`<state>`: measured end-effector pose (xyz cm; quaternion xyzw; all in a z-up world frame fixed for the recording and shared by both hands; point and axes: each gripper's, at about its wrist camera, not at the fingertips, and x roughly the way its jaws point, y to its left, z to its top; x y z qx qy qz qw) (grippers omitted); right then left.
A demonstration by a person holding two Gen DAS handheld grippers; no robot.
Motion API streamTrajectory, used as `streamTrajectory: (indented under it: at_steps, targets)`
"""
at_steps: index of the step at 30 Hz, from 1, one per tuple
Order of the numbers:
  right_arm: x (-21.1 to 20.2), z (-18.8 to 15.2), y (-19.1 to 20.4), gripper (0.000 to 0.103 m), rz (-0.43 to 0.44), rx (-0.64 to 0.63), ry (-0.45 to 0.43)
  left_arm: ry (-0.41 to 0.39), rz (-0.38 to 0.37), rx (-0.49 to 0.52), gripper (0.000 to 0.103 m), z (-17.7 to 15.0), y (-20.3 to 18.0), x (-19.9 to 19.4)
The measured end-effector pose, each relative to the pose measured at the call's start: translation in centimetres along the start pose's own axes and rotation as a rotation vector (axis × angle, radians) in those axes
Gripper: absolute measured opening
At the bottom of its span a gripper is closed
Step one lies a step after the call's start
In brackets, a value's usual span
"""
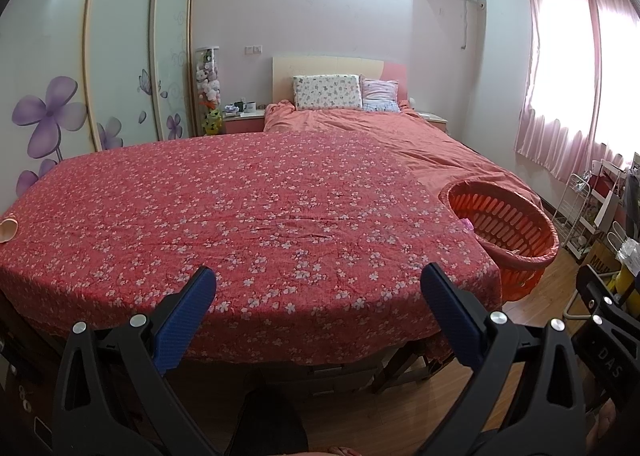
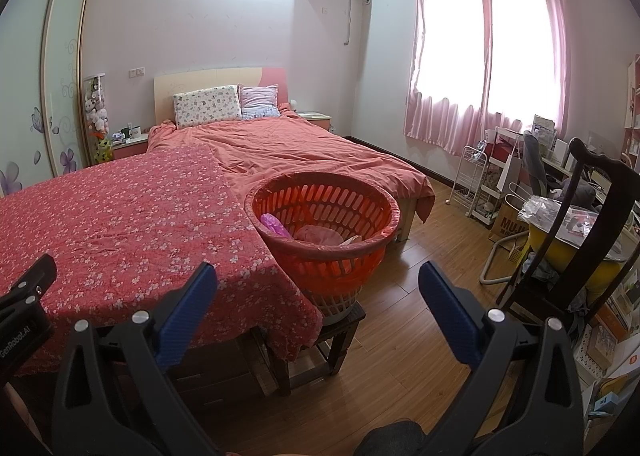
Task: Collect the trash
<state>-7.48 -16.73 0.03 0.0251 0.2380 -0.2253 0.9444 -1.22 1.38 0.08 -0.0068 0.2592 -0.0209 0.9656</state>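
An orange slotted basket (image 2: 326, 228) stands on a dark wooden stool (image 2: 320, 340) at the right edge of a table under a red flowered cloth (image 2: 120, 224). It holds a purple wrapper (image 2: 274, 225) and pinkish crumpled trash (image 2: 320, 236). The basket also shows in the left wrist view (image 1: 504, 228). A pale pink piece (image 1: 8, 230) lies on the cloth (image 1: 240, 216) at its far left edge. My left gripper (image 1: 318, 284) is open and empty over the table's near edge. My right gripper (image 2: 318, 280) is open and empty, in front of the basket.
A bed with an orange quilt (image 2: 300, 152) lies behind the table. A dark wooden chair (image 2: 580, 240) and cluttered shelves (image 2: 480, 184) stand at the right on the wooden floor (image 2: 420, 336). A wardrobe with flower doors (image 1: 80, 96) is at the left.
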Motion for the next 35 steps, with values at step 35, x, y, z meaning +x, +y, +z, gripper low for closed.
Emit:
streamTrajectory:
  at_steps: [35]
  targets:
    - [0.03,0.06,0.19,0.098,-0.001,-0.001,0.001,0.012,-0.007,-0.011,0.101,0.24,0.2,0.21]
